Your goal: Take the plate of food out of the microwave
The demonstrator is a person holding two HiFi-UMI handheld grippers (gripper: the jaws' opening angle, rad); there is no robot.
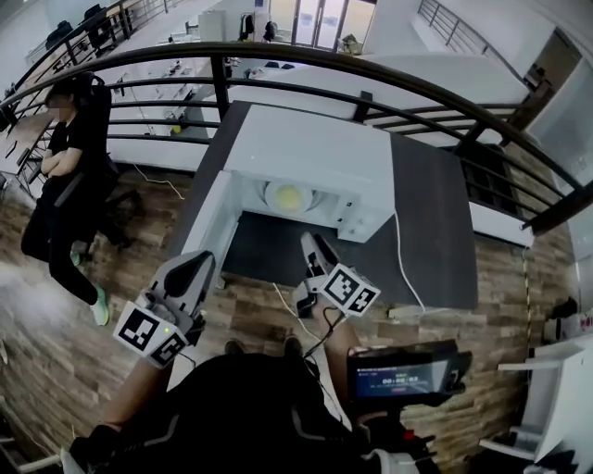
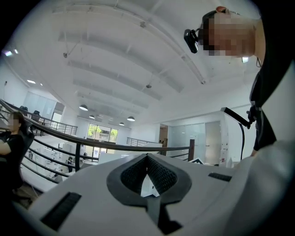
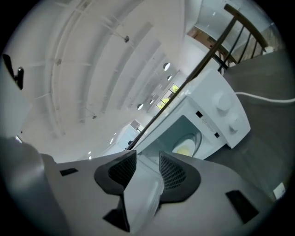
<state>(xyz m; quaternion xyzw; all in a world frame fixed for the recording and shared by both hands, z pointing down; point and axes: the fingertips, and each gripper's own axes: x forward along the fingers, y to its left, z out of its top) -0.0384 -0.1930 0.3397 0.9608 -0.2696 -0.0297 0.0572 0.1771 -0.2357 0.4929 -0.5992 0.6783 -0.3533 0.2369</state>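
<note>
A wood-plank floor [image 1: 74, 352] is spreading across the head view from 7 to 9 o'clock. A dark grey table [image 1: 435, 213] is standing at the centre and reaching toward 3 o'clock. Behind it a curved dark railing [image 1: 371, 67] is sweeping from 9 through 12 to 3 o'clock. Beyond the railing, white desks [image 1: 176, 79] are standing on a lower level at 11 o'clock, and glazed doors [image 1: 320, 18] are glowing at 12. White shelving [image 1: 556, 389] is standing at 4 o'clock. In the left gripper view, round lamps [image 2: 83, 108] are shining at 9 o'clock under a white ceiling [image 2: 115, 55], and a window [image 2: 102, 132] is showing greenery just below them.
</note>
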